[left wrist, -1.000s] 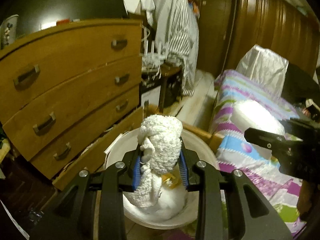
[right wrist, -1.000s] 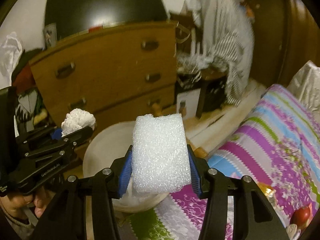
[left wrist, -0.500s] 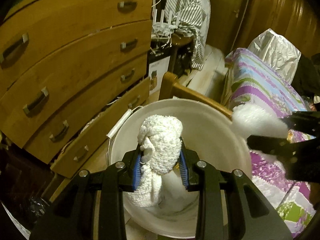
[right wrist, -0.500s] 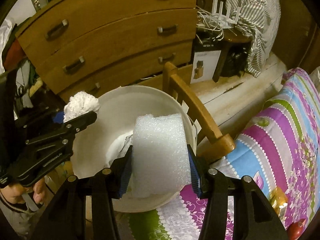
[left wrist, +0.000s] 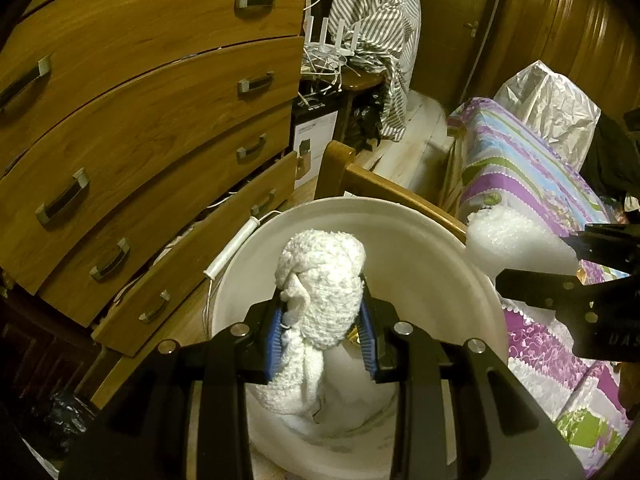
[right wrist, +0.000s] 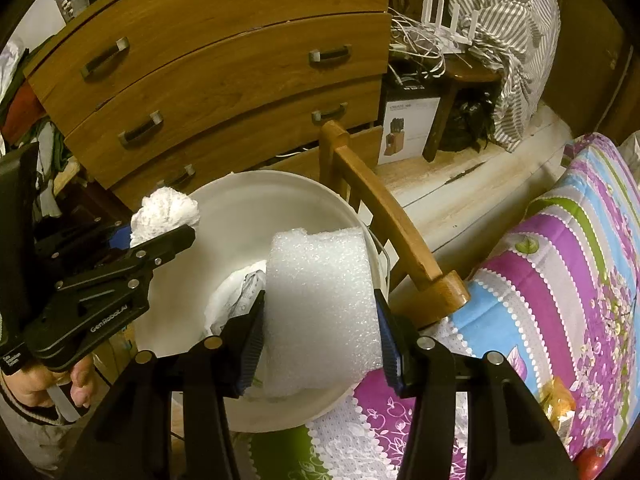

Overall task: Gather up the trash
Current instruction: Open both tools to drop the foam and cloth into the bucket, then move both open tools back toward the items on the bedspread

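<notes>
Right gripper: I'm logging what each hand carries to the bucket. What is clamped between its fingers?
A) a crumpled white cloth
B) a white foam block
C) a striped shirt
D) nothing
B: in the right wrist view the right gripper is shut on a white foam block over the white bucket; the cloth is in the left gripper.

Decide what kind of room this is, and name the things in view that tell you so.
Most likely a bedroom: a wooden chest of drawers, a bed with a striped floral cover, and striped clothing draped in the corner.
</notes>
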Tool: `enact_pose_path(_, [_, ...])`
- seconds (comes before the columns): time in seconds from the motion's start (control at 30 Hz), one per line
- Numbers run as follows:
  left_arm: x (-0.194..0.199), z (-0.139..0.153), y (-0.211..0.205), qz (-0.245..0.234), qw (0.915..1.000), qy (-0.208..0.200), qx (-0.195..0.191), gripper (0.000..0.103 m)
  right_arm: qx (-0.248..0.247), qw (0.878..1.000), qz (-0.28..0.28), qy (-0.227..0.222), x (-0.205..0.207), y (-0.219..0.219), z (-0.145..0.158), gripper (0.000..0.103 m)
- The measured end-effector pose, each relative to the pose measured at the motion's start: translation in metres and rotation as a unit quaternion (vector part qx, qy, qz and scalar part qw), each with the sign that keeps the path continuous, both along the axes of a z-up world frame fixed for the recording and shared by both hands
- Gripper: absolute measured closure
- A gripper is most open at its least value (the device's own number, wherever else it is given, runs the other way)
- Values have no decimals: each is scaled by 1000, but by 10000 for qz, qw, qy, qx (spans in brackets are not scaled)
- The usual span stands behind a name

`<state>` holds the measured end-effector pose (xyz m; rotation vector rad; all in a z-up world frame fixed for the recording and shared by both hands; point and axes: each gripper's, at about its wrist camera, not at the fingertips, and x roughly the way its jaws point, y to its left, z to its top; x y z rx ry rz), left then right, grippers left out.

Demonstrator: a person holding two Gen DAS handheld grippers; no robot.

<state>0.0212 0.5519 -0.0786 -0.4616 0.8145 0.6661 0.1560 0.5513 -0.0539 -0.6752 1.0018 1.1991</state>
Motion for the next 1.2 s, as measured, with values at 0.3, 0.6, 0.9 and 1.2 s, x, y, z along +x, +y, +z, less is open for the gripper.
enact_pose_path(0.3, [-2,4,4,180,9997,16,192,29,135,9999,-56,93,5,-6,2,32])
enact_pose_path(0.6, [-4,7,1,192,9995,-7,241,29,362,9991,-185,132,9,-24,15,32])
enact_pose_path(0.9, [6,18,-52,-340,9988,-192,304,29,1333,9891,-620,-109,-2,-124,47,32])
enact_pose_path(1.2, [67,2,-175,-1669,9854,-303,129,29,1780,9650,-1827,-609,-3,-330,21,31])
